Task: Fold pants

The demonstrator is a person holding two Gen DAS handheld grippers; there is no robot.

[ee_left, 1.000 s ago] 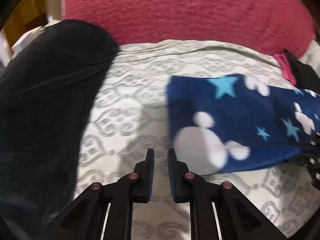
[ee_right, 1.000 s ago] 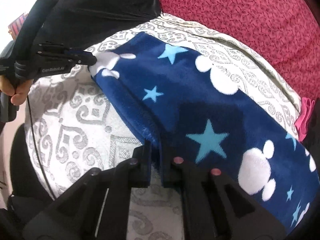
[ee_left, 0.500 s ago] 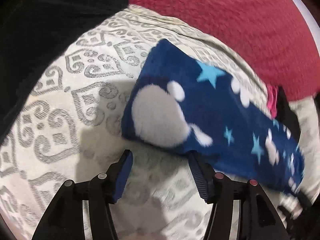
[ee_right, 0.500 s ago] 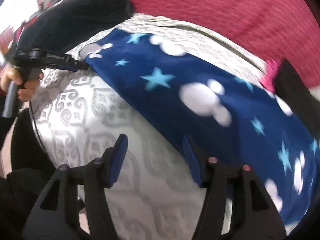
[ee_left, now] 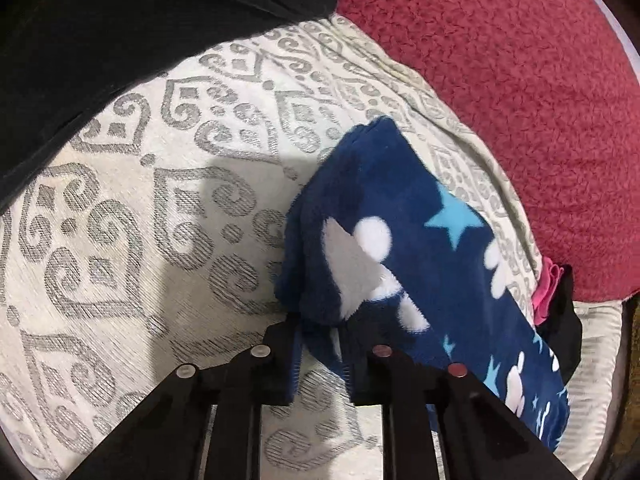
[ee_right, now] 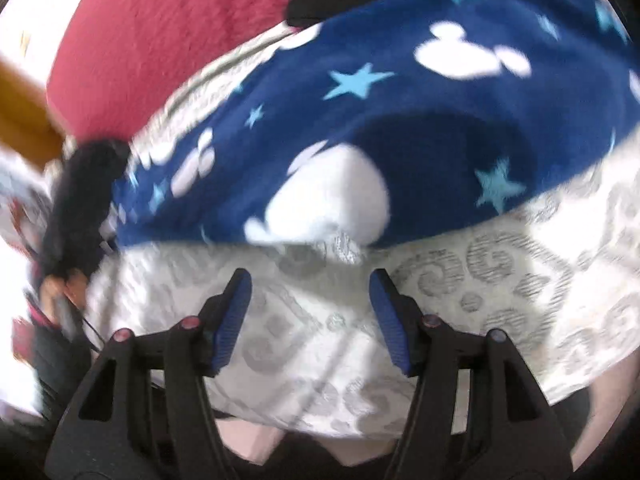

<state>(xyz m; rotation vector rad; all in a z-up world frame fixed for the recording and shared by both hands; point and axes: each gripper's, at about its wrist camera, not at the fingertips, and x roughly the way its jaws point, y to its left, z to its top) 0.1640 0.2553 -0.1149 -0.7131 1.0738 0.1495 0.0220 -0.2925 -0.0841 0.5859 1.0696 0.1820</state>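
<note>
Navy fleece pants (ee_left: 420, 264) with white mouse heads and light blue stars lie folded lengthwise on the patterned white and grey bedspread (ee_left: 120, 220). My left gripper (ee_left: 320, 344) is shut on the near corner of the pants' leg end. In the right wrist view the pants (ee_right: 400, 120) stretch across the bed. My right gripper (ee_right: 310, 284) is open and empty, just short of the pants' near edge. The left gripper and the hand holding it (ee_right: 80, 216) show blurred at the far left end of the pants.
A red blanket (ee_left: 500, 80) lies along the far side of the bed. A black garment (ee_left: 120, 20) covers the far left corner. A pink and black item (ee_left: 556, 300) lies beside the pants by the red blanket. The bed's front edge (ee_right: 320, 424) is just below my right gripper.
My left gripper has closed on the corner of the leg end. My right gripper, open since letting go of the edge, has swung right along the pants.
</note>
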